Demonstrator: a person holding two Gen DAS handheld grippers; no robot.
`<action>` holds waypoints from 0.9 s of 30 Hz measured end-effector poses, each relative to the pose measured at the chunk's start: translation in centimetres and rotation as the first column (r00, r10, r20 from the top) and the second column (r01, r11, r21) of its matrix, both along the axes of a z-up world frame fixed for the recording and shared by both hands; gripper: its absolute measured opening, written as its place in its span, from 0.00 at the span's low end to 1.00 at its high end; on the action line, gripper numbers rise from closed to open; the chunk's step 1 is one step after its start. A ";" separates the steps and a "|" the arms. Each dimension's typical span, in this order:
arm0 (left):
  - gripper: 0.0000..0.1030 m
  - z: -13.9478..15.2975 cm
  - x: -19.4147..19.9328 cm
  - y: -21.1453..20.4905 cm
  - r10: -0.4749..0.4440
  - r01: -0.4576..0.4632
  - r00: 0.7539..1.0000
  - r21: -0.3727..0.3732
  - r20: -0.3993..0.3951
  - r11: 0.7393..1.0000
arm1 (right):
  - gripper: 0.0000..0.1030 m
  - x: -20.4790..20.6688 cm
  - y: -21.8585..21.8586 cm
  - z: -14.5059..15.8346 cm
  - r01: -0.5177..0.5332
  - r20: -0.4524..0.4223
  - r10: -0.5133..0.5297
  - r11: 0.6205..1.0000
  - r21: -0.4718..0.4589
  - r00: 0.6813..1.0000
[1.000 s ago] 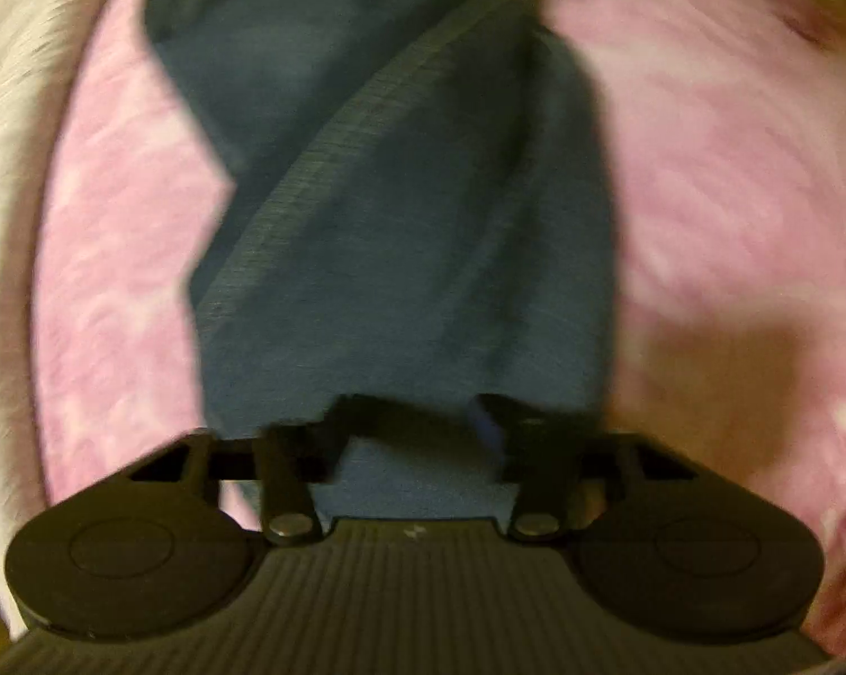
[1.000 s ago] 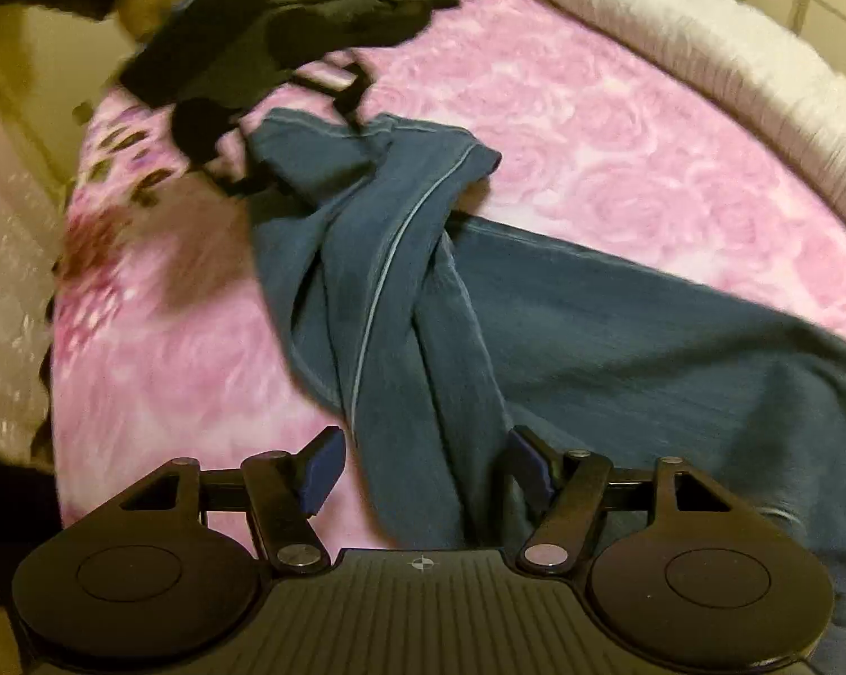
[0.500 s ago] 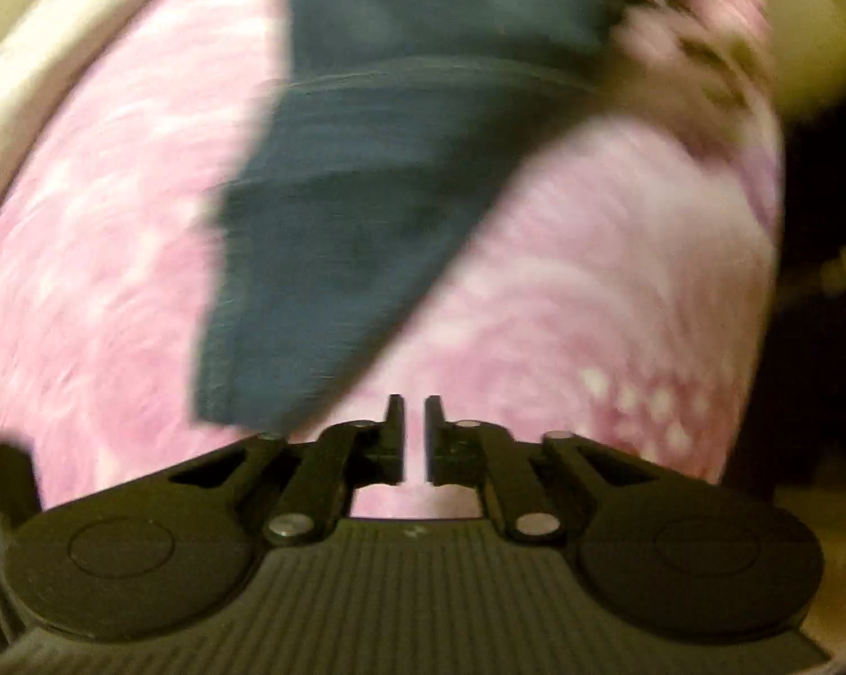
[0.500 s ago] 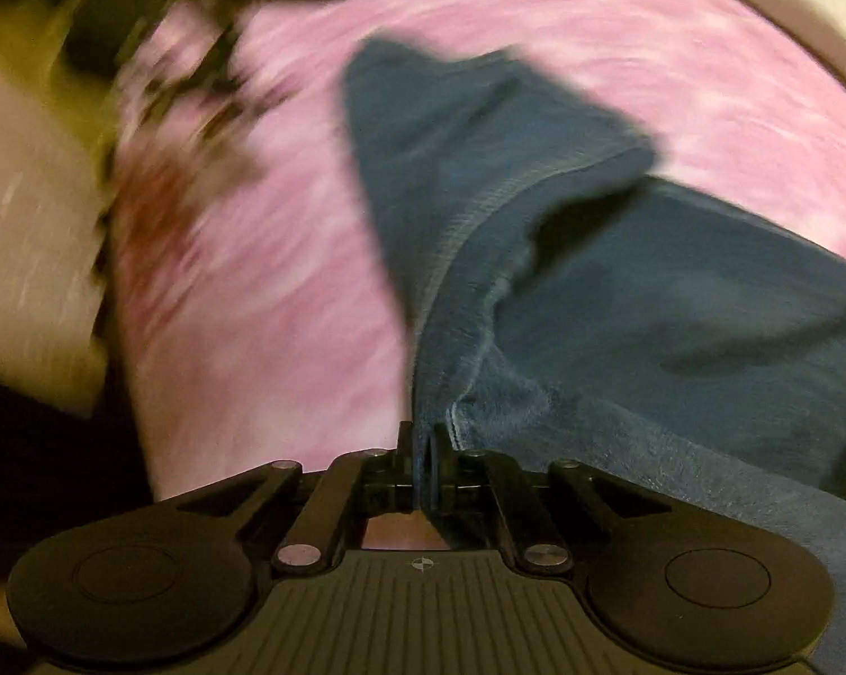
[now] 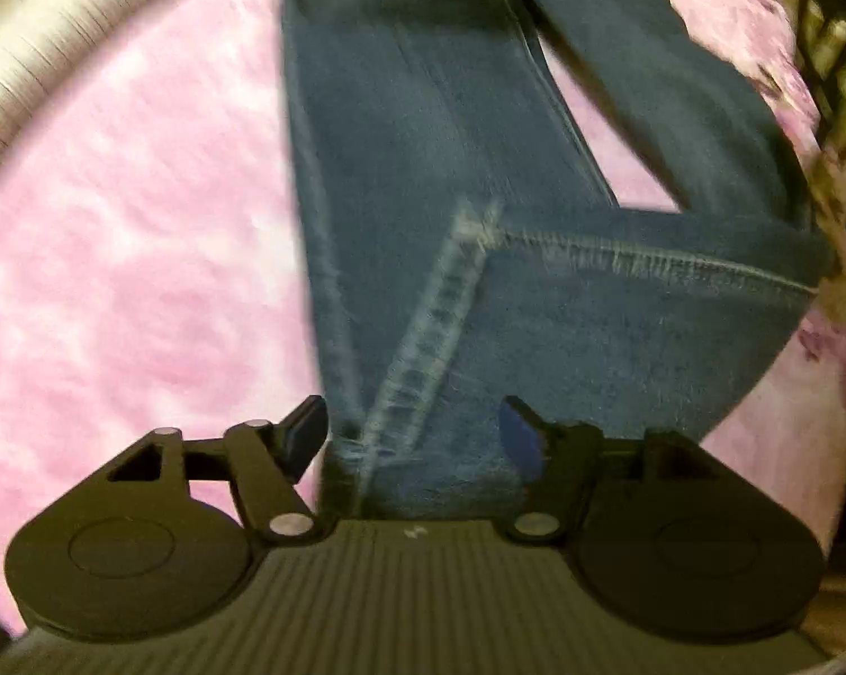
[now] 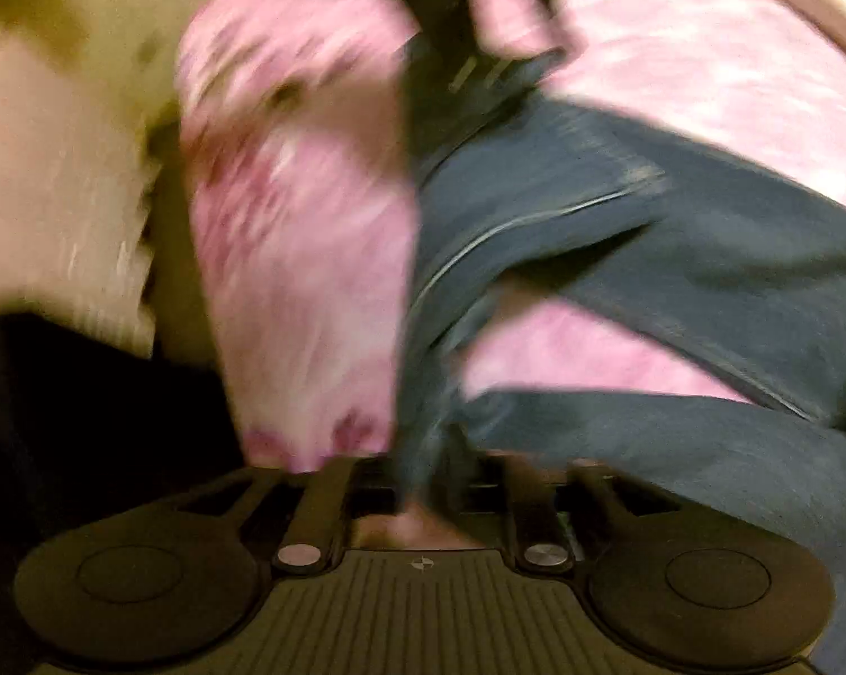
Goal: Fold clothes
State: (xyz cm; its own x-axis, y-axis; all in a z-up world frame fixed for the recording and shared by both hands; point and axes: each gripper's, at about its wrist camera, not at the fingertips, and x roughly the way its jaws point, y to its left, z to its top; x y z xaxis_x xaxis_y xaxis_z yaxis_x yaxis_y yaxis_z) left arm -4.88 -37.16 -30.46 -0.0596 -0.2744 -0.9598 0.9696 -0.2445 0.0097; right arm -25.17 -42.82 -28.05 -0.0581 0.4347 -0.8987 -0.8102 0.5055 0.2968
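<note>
A pair of dark blue jeans [image 5: 434, 180] lies on a pink flowered blanket [image 5: 130, 236]. In the left wrist view its seams meet in the middle and its two legs run away from me. My left gripper [image 5: 417, 433] is open, and the jeans' near edge lies between its fingers. In the blurred right wrist view the jeans [image 6: 676, 247] spread to the right. My right gripper [image 6: 423, 472] has its fingers close together around a bunched strip of the jeans' cloth.
A white fluffy blanket [image 5: 46, 34] borders the bed at the upper left of the left wrist view. The bed's edge and a beige floor [image 6: 57, 169] show at the left of the right wrist view. Something dark [image 6: 457, 11] stands at the top.
My left gripper was shut half a second ago and is now open over the jeans' seam. My right gripper stays shut on the cloth and has swung fast.
</note>
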 end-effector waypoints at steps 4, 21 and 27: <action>0.53 -0.6 -0.5 1.5 -0.026 0.027 0.999 0.062 -0.030 0.998 | 0.73 3.4 -1.3 -0.2 0.291 -0.056 -0.285 0.945 0.149 0.957; 0.63 5.2 5.1 21.7 0.782 -0.762 0.616 0.182 -0.094 0.621 | 0.22 -6.3 8.8 -3.6 -0.410 -0.135 0.423 0.905 0.115 0.896; 0.61 1.8 5.1 25.8 0.953 -0.939 0.151 0.262 -0.263 0.222 | 0.60 -2.5 6.9 -2.1 -0.251 -0.081 0.259 0.963 0.099 0.963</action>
State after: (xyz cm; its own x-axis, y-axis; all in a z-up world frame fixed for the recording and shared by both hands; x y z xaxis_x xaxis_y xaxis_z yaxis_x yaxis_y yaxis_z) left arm 0.20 -11.37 -28.63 -0.0473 -0.3170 -0.9473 0.3794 0.8715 -0.3106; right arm -27.66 -35.94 -30.18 -0.2577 0.4712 -0.8435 -0.8758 0.2548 0.4099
